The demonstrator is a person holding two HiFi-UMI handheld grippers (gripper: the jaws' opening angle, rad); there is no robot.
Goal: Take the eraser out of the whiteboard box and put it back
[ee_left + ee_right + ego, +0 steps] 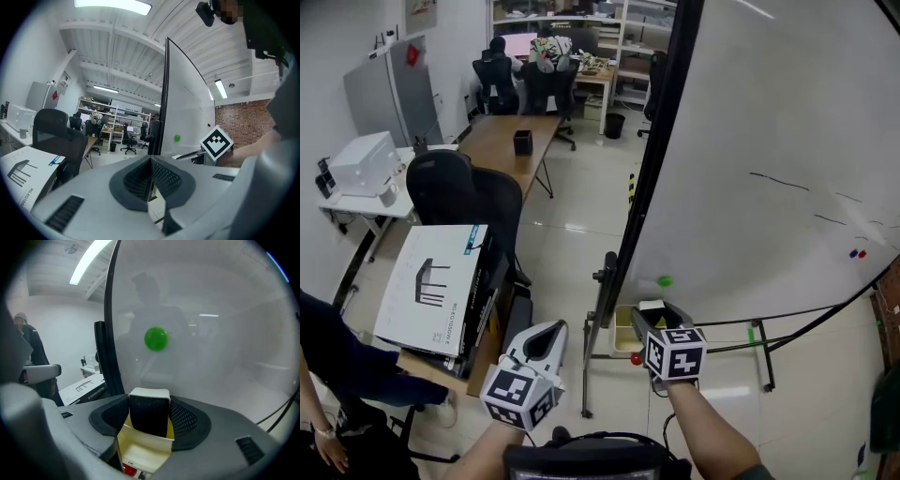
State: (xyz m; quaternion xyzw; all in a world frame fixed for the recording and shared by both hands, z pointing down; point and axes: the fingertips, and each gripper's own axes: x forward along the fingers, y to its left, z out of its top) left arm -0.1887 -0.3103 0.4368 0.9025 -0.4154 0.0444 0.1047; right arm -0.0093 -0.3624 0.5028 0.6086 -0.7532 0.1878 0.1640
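My right gripper (149, 414) is shut on the eraser (149, 412), a block with a white top and black felt that stands upright between the pads. The eraser's lower end sits at the rim of the cream whiteboard box (140, 448), just behind its near wall. In the head view the right gripper (655, 316) holds the eraser (652, 306) over the box (622, 330) at the whiteboard's (769, 141) lower left corner. My left gripper (151, 164) hangs to the left (546, 339), shut and empty, apart from the box.
A green magnet (155, 339) sticks to the whiteboard above the box. Something red (129, 469) lies below the box. The board's black frame and stand (605, 300) run beside it. At left are a black chair (455, 192), a cardboard carton (431, 286) and desks.
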